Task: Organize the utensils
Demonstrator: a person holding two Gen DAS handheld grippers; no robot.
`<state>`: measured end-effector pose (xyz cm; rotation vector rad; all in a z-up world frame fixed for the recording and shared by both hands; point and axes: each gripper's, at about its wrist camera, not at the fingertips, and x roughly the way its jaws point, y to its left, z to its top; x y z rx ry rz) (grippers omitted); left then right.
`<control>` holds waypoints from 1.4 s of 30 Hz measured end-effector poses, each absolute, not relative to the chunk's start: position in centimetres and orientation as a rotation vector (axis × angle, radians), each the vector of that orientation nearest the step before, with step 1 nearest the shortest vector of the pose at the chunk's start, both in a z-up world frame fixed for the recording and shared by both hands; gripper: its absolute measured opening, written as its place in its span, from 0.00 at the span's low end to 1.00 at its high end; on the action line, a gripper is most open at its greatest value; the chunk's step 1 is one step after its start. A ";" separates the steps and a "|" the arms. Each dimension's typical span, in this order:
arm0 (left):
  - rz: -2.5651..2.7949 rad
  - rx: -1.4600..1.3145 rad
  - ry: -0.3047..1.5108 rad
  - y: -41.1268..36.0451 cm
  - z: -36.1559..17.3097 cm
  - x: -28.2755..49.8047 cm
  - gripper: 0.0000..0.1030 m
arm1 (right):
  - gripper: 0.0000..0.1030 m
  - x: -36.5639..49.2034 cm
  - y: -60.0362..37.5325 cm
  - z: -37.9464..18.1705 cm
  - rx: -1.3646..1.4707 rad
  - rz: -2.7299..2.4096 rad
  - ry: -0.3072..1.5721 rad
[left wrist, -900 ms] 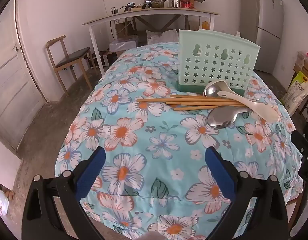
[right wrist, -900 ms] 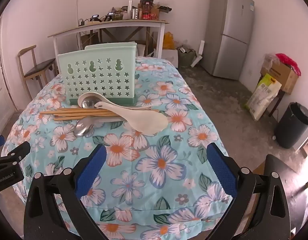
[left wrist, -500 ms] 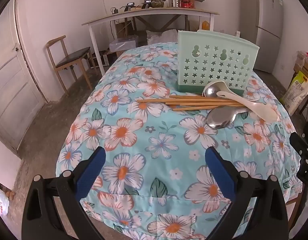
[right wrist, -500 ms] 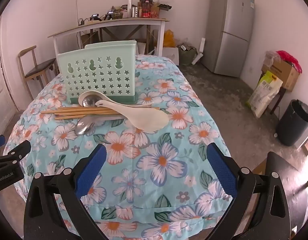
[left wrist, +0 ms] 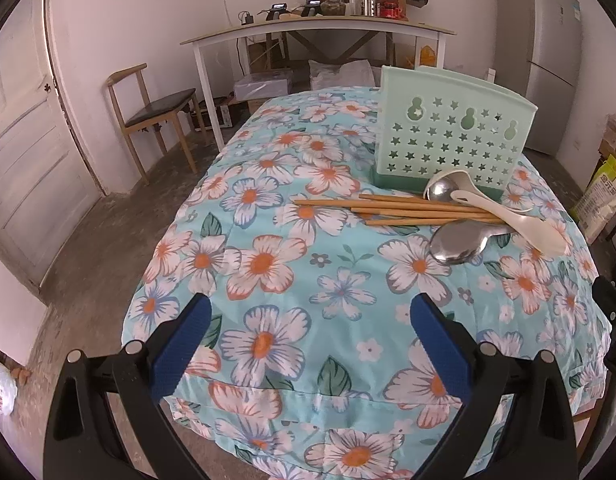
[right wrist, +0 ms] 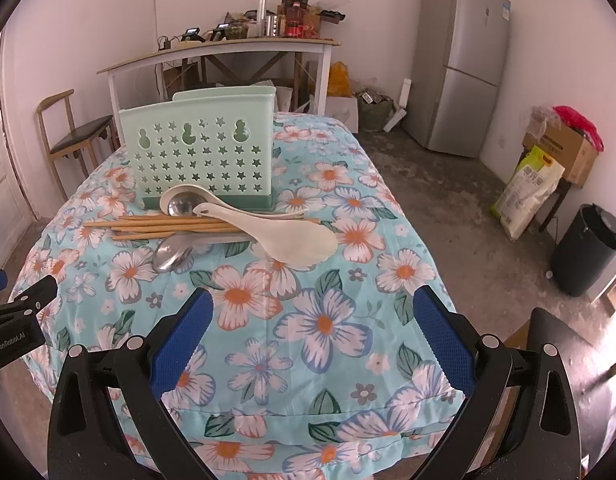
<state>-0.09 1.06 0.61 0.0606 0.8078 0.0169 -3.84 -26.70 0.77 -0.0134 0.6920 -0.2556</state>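
Spread over a table with a floral turquoise cloth (left wrist: 292, 280), a loose heap of utensils toward the far right corner, seen from the left wrist. Behind the heap, upright and close to the far edge, a mint-green plastic utensil caddy (left wrist: 448, 136) pierced with star and gourd-shaped cut-outs, on a darker green base. Just in front of the caddy's base, several light wooden chopsticks (left wrist: 392, 210), roughly parallel, lying crosswise to the table's length. Laid over the chopsticks' right ends, a cream plastic rice paddle (left wrist: 520, 224), broad blade pointing toward the right edge. Between paddle handle and caddy base, a shiny steel ladle bowl (left wrist: 442, 191), facing up. On the near side of the chopsticks, a polished steel spoon (left wrist: 460, 242), bowl down on the cloth, handle hidden under the pile. Same stack from the right wrist: caddy (right wrist: 200, 152), chopsticks (right wrist: 160, 226), paddle (right wrist: 292, 242), spoon (right wrist: 172, 254).

Left gripper (left wrist: 308, 340) above the near edge, blue-padded fingers spread wide, nothing between. Right gripper (right wrist: 314, 338) likewise near the front edge, spread wide, gripping nothing. Well apart from the utensils, both.
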 end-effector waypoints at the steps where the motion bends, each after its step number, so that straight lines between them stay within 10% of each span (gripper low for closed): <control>1: 0.019 0.059 0.807 1.1 0.6 0.0 0.94 | 0.93 -3.8 -26.7 0.8 -0.014 -0.255 0.693; 42: 0.041 0.070 0.815 1.5 0.3 0.4 0.94 | 0.93 -3.6 -27.4 0.4 -0.005 -0.272 0.715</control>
